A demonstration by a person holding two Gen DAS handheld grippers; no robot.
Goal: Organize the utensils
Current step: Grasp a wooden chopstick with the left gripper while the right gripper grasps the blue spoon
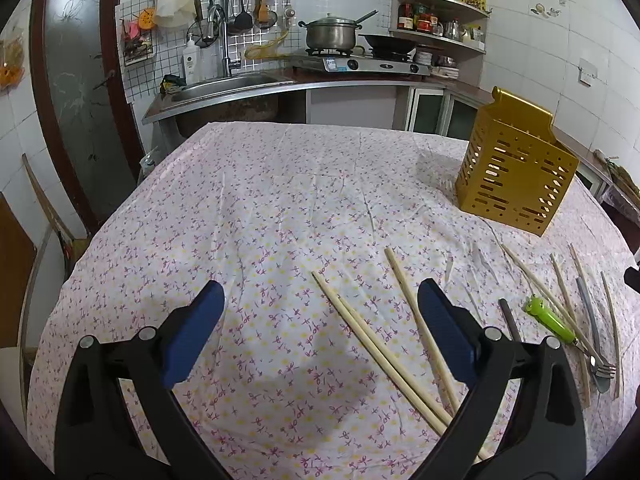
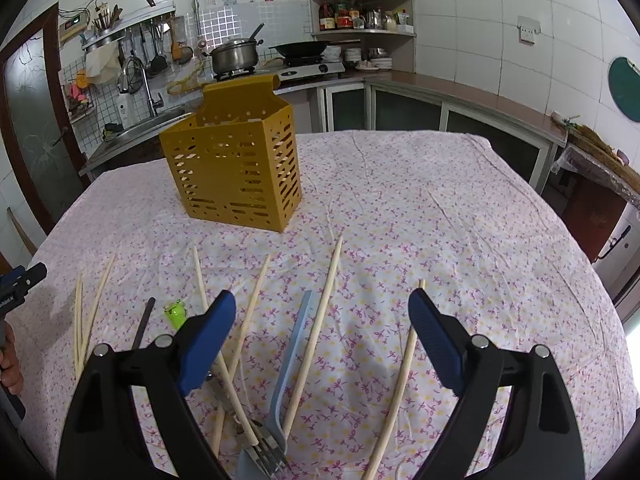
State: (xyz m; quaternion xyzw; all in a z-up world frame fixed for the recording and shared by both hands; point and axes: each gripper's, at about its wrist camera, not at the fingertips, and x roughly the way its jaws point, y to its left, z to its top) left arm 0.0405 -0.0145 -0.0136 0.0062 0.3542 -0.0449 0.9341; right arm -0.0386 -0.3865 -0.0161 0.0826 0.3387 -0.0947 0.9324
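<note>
Loose utensils lie on the floral tablecloth (image 1: 280,200). My left gripper (image 1: 320,286) hovers open over two pale chopsticks (image 1: 380,344) lying side by side; a third chopstick (image 1: 400,276) runs under its right finger. My right gripper (image 2: 320,296) is open above a chopstick (image 2: 324,304) and a light blue spoon (image 2: 298,340), touching neither. A fork (image 2: 268,452) with a green handle (image 2: 176,312) lies crossed by more chopsticks (image 2: 252,312). Another chopstick (image 2: 404,372) lies beside the right finger. The yellow slotted utensil holder (image 2: 236,168) stands upright farther back.
A dark thin stick (image 1: 510,320) lies beside the green-handled fork (image 1: 550,318). A hand (image 2: 10,368) shows at the left edge of the right wrist view. Behind the table are a sink (image 1: 224,88), a stove with a pot (image 1: 332,34) and corner shelves.
</note>
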